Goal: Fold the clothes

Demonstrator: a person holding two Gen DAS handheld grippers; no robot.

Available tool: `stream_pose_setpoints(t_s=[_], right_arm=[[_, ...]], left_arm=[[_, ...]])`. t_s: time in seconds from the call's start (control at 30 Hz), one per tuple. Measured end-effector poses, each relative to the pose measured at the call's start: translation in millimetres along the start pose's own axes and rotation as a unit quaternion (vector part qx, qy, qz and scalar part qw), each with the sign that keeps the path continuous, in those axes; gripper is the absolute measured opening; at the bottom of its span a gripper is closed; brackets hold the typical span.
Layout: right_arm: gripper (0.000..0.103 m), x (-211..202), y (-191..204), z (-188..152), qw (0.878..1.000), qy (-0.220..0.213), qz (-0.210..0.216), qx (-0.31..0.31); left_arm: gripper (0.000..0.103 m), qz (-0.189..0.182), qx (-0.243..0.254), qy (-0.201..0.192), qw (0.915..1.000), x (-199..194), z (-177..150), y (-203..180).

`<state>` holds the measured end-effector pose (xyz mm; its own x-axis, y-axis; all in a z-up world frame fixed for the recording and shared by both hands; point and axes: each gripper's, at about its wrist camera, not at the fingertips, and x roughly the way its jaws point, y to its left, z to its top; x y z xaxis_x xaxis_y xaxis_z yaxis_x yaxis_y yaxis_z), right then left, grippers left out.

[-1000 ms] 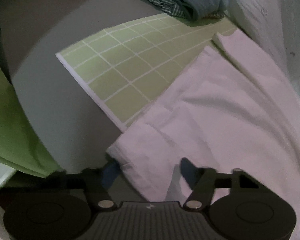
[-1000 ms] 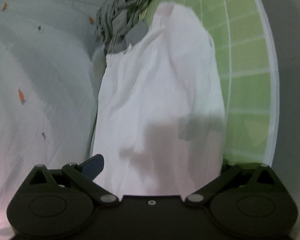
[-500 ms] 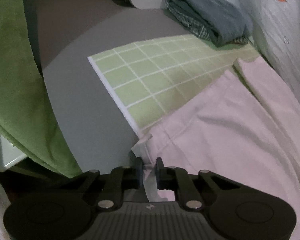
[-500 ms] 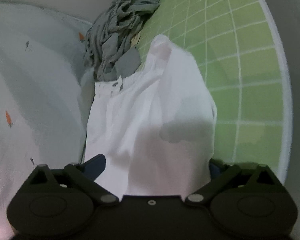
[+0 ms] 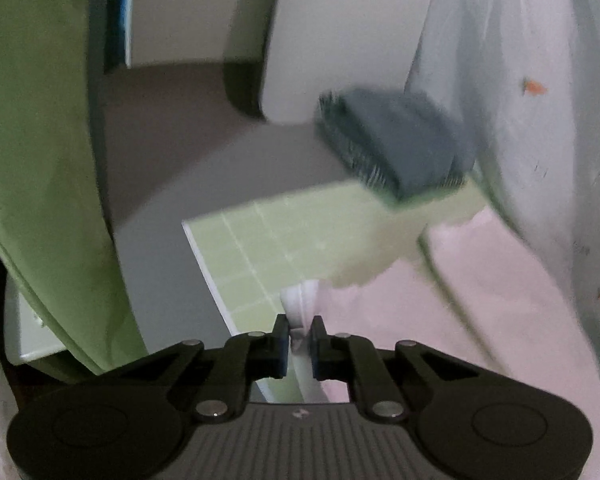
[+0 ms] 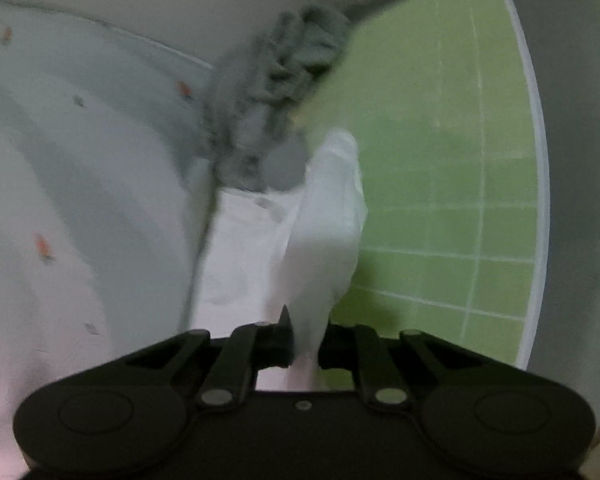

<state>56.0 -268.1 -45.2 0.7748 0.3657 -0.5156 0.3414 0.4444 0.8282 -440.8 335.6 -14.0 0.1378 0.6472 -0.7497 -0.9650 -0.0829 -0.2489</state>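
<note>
Left gripper (image 5: 300, 330), bottom centre of the left wrist view: jaws nearly together, clamped on a bunched white edge of the white garment (image 5: 480, 280). The garment spreads from the pinch toward lower right, over the green grid mat (image 5: 252, 240). Mat lies on a grey tabletop (image 5: 160, 220), white border facing left. Folded dark-grey clothes (image 5: 396, 140) sit on the mat's far end, upper right of centre, blurred. Pale printed fabric (image 5: 540, 100) fills the right edge; green cloth (image 5: 40, 140) hangs down the left.

Right gripper (image 6: 304, 340), bottom centre of the right wrist view: jaws closing, pads pressing on a fold of the same garment (image 6: 324, 232), which rises as a narrow ridge up the middle of the frame. Grid mat (image 6: 440, 160) to the right, crumpled grey clothing (image 6: 276, 120) beyond the ridge, printed fabric (image 6: 80, 180) on the left.
</note>
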Motion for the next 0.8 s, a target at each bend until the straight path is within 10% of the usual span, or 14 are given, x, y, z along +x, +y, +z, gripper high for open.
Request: stream_pose_setpoints(t_s=[0.5,0.8], right_arm=[[0.01,3.8,55.7,-10.5,0.981,-0.038,-0.013,-0.19],[0.01,44.9,70.1,-9.9,0.99,-0.042,-0.014,-0.133]], left_arm=[[0.011,0.023,0.012,-0.034,0.9991,20.1,10.6,-55.9],[0.011,0.022,0.001,-0.024,0.9995,58.0,34.7,-102.2]])
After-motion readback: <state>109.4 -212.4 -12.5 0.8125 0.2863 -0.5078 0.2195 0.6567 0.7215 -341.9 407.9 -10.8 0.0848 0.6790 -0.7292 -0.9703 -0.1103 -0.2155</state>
